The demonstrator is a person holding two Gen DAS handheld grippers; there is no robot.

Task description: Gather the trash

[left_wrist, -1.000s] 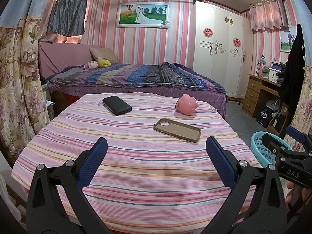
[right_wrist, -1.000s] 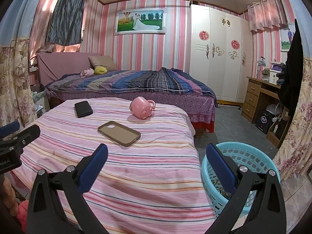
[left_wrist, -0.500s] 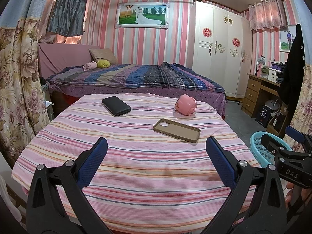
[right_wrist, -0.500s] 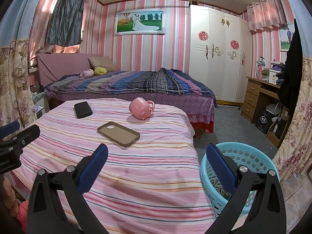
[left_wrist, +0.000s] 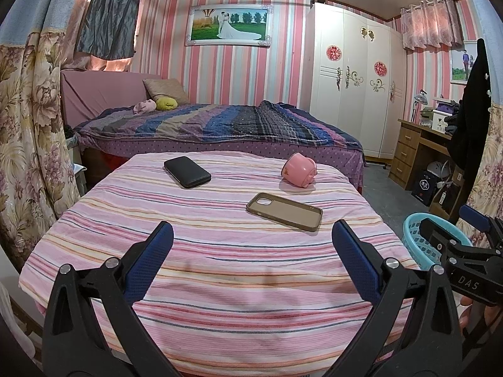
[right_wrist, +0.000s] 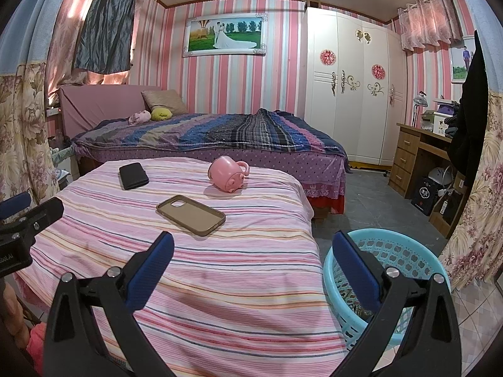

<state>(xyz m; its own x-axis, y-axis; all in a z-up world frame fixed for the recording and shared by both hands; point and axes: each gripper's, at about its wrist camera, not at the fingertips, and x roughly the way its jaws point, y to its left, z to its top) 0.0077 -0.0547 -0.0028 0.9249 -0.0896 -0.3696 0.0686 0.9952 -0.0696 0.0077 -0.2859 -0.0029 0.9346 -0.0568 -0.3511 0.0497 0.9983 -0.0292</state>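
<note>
A: How do the two tools sit?

B: Both are level, pointing across the striped tabletop (left_wrist: 220, 251) toward the bed (left_wrist: 220, 128). The left tool (left_wrist: 251, 260) hangs over the near edge, fingers spread wide with nothing between them. The right tool (right_wrist: 253, 267) sits at the tabletop's right corner, spread just as wide and also empty, its right finger (right_wrist: 355, 270) in front of the blue basket (right_wrist: 418, 251).

A: And the things to collect?

B: A brown phone case (left_wrist: 284, 211) lies flat mid-tabletop, well ahead of both tools. Beyond it, a pink mug (left_wrist: 298, 169) lies on its side, and a black phone (left_wrist: 187, 172) rests at the far left. The basket stands on the floor just beside the tabletop's right edge; something dark lies inside, too small to tell.
</note>
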